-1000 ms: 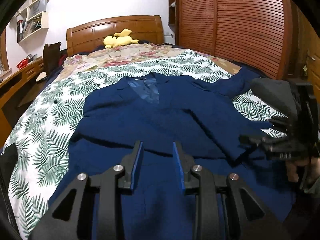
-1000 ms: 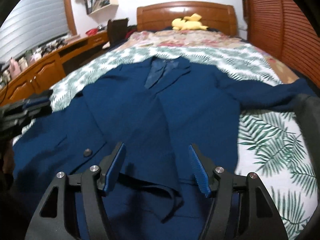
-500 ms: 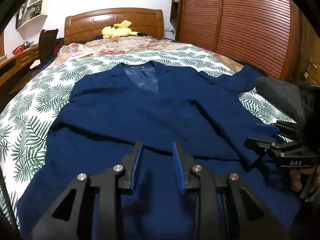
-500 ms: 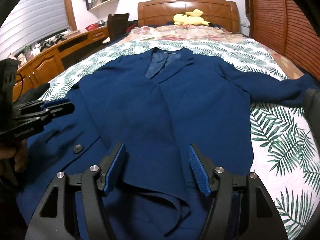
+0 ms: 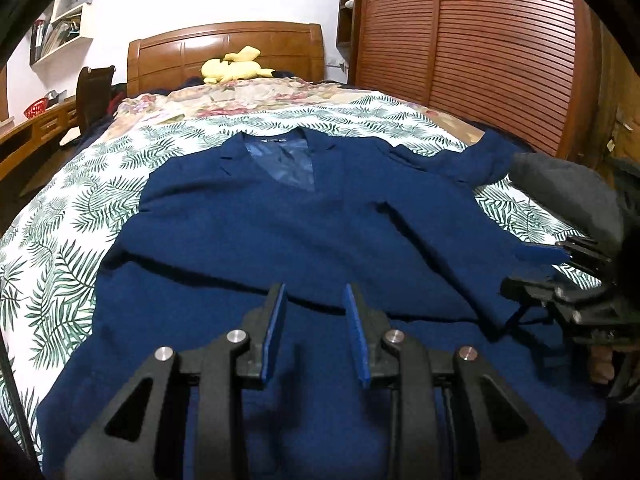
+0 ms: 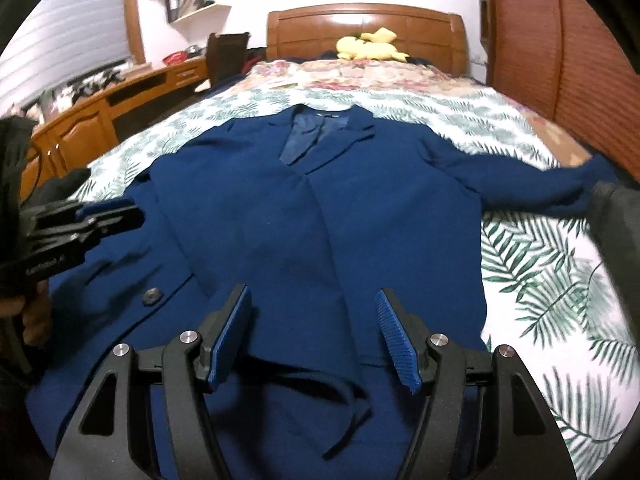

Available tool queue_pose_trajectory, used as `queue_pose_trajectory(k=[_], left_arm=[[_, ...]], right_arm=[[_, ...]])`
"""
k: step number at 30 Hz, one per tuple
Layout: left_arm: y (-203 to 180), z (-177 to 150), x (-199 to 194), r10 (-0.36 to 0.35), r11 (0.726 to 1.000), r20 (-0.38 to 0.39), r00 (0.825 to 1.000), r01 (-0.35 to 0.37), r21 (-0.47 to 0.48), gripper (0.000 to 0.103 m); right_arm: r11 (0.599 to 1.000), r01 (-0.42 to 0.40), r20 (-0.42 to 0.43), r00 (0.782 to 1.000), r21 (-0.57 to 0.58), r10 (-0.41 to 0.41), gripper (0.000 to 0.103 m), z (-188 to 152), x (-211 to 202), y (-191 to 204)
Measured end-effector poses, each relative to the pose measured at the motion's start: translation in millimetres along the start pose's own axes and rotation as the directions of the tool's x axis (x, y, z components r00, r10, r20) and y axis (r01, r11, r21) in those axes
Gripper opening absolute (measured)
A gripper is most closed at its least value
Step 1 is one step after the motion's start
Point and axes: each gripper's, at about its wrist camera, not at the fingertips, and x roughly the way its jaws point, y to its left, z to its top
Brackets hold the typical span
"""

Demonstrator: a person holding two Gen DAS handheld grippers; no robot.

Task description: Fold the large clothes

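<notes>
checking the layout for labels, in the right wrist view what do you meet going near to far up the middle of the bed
right claw → blue jacket → leaf-print sheet → floral blanket → yellow plush toy → wooden headboard

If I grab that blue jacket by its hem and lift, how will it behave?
The navy jacket will probably droop and drag: it lies limp, creased, with a sleeve trailing sideways. Likely heavyish, being lined. The smooth lining may let the layers slide.
</notes>
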Motion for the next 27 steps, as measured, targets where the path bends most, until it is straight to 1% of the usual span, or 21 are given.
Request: queue_pose_trajectory(k=[4, 7, 9, 10, 12, 13, 14, 16, 18, 20, 22, 27], left_arm=[[-0.2, 2.1, -3.7, -0.019, 1.000, 0.012, 1.000, 0.019, 0.003, 0.028], [1.4, 0.9, -3.4, -0.041, 0.999, 0.005, 0.999, 0.041, 0.001, 0.028], [3.1, 1.0, -3.3, -0.051, 0.999, 0.003, 0.999, 0.051, -0.006, 0.028], [3.7, 1.5, -3.5, -0.051, 0.999, 0.005, 0.999, 0.051, -0.011, 0.028], [3.5, 3.2, -3.4, -0.046, 0.999, 0.008, 0.999, 0.046, -0.013, 0.028], [3.0, 3.2, -3.2, -0.043, 0.999, 0.008, 0.999, 0.044, -0.012, 0.028], [2.6, 3.2, -2.9, -0.042, 0.999, 0.007, 0.999, 0.042, -0.011, 0.028], [2.4, 3.4, -3.3, -0.041, 0.999, 0.008, 0.999, 0.041, -0.010, 0.028], [1.8, 3.5, -3.1, -0.041, 0.999, 0.010, 0.999, 0.041, -0.008, 0.028], [0.9, 2.7, -2.7, -0.041, 0.999, 0.011, 0.999, 0.041, -0.004, 0.028], [0.5, 1.5, -3.0, -0.043, 0.999, 0.011, 0.999, 0.043, 0.000, 0.028], [-0.5, 0.9, -5.3, -0.044, 0.999, 0.017, 0.999, 0.044, 0.010, 0.028]], right_arm=[[0.997, -0.014, -0.027, 1.000, -0.077, 0.012, 0.065, 0.4, -12.4, 27.5], [0.994, -0.028, -0.059, 0.998, -0.103, 0.022, 0.063, 0.0, -10.9, 43.1], [0.991, -0.005, -0.087, 0.996, -0.134, -0.006, 0.061, -1.1, -4.3, 50.2], [0.990, 0.010, -0.101, 0.995, -0.138, -0.024, 0.059, -1.5, 0.4, 50.1], [0.991, 0.018, -0.124, 0.992, -0.129, -0.034, 0.050, -2.0, 8.7, 45.6], [0.991, 0.022, -0.133, 0.990, -0.129, -0.039, 0.040, -2.1, 12.7, 43.0], [0.991, 0.017, -0.140, 0.989, -0.132, -0.036, 0.027, -2.1, 15.2, 41.2], [0.987, 0.000, -0.137, 0.990, -0.158, -0.022, 0.012, -0.3, 15.3, 39.2], [0.987, -0.004, -0.104, 0.994, -0.162, -0.013, 0.009, 5.5, 6.7, 34.6], [0.989, 0.011, -0.072, 0.997, -0.150, -0.022, 0.008, 12.7, -2.9, 27.5], [0.990, 0.042, -0.041, 0.998, -0.132, -0.048, 0.008, 22.1, -11.2, 15.3], [0.985, 0.144, -0.022, 0.989, -0.096, -0.146, 0.007, 39.2, -20.3, -16.1]])
